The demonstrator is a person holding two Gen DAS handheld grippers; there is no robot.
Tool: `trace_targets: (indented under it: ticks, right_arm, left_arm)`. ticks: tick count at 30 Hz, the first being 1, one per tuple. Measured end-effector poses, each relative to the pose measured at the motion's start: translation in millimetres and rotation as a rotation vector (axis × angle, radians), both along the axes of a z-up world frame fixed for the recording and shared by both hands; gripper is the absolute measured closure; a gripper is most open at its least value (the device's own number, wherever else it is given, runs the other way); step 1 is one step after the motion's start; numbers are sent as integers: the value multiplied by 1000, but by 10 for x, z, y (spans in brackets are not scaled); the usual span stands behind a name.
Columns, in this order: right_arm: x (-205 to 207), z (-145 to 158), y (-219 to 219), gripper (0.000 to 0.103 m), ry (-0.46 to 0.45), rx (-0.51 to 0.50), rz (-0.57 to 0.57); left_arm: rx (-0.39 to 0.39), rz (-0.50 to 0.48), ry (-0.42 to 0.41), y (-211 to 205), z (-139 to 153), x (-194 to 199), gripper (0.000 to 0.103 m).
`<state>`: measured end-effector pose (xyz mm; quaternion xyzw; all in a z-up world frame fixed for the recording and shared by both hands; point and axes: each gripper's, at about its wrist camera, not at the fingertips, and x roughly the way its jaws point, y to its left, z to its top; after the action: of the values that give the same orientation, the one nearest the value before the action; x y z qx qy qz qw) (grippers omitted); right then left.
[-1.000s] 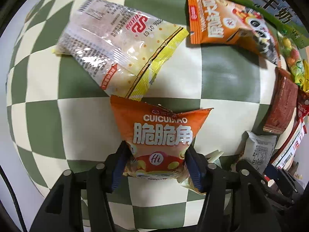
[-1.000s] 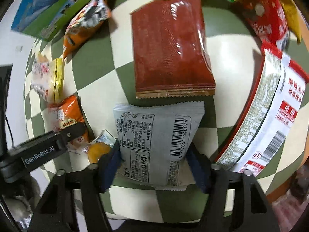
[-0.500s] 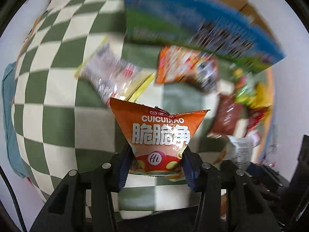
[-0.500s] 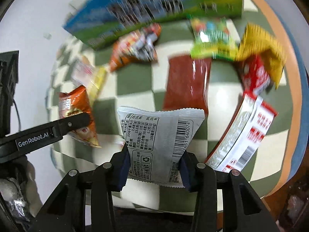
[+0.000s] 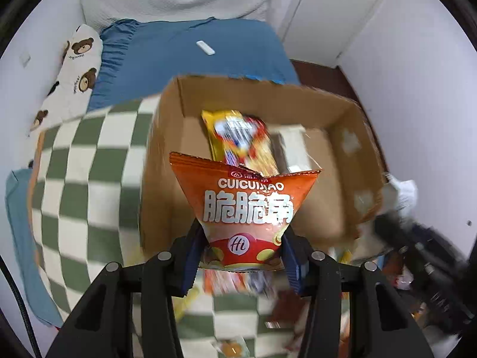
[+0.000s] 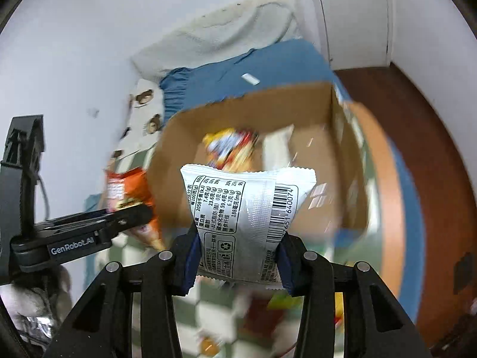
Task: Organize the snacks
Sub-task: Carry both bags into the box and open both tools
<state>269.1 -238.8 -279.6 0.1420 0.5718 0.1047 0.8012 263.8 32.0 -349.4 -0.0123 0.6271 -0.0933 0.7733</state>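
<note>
My left gripper (image 5: 242, 256) is shut on an orange snack bag (image 5: 246, 205) with white characters, held in the air in front of an open cardboard box (image 5: 167, 161). Inside the box lies a yellow and red snack pack (image 5: 238, 137). My right gripper (image 6: 237, 261) is shut on a silver-grey packet (image 6: 247, 211) showing a barcode, also raised before the same cardboard box (image 6: 342, 161). In the right wrist view the left gripper's black body (image 6: 74, 235) and its orange bag (image 6: 131, 194) show at the left.
The box stands on a green-and-white checkered cloth (image 5: 83, 179). Several loose snacks (image 5: 232, 280) lie blurred below the grippers. Behind the box are a blue bedsheet (image 5: 193, 50), a bear-print pillow (image 5: 68, 74), white walls and a door (image 5: 334, 9).
Both grippers closed on their packets, lifted them off the checkered cloth and swung up toward the cardboard box, whose inside has now come into view.
</note>
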Motion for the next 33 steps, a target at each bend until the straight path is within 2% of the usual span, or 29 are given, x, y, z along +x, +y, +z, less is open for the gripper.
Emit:
trace_targets:
  ticks: [3, 8, 11, 14, 15, 16, 17, 18, 19, 23, 33]
  right_arm:
    - [590, -198, -153, 57, 41, -73, 18]
    - [1254, -610, -271, 57, 123, -158, 26]
    - [1494, -850, -294, 57, 169, -186, 25]
    - [1679, -1063, -271, 56, 198, -222, 28]
    - [1693, -1105, -263, 52, 209, -226, 25]
    - [1731, -1153, -267, 45, 227, -229, 21]
    - [1742, -1189, -267, 20, 245, -232, 18]
    - [1769, -1231, -264, 10, 260, -224, 16]
    - [1774, -1243, -260, 10, 264, -210, 17]
    - [1780, -1232, -212, 6, 271, -243, 36]
    - [1580, -1053, -175, 6, 261, -255, 14]
  left_arm:
    - [81, 1, 15, -50, -228, 456, 58]
    - [167, 5, 68, -70, -568, 955, 58]
    - [187, 2, 98, -62, -755, 1164, 58]
    - [169, 25, 134, -30, -879, 1325, 55]
    - [165, 31, 137, -24, -898, 1364, 52]
    - [166, 34, 139, -23, -916, 1404, 41]
    - [164, 40, 135, -19, -922, 1437, 23]
    - [162, 44, 131, -17, -919, 1456, 16]
    - [165, 55, 130, -13, -916, 1470, 10]
    - [152, 60, 101, -6, -859, 1469, 10]
    - [108, 32, 75, -52, -744, 1121, 10]
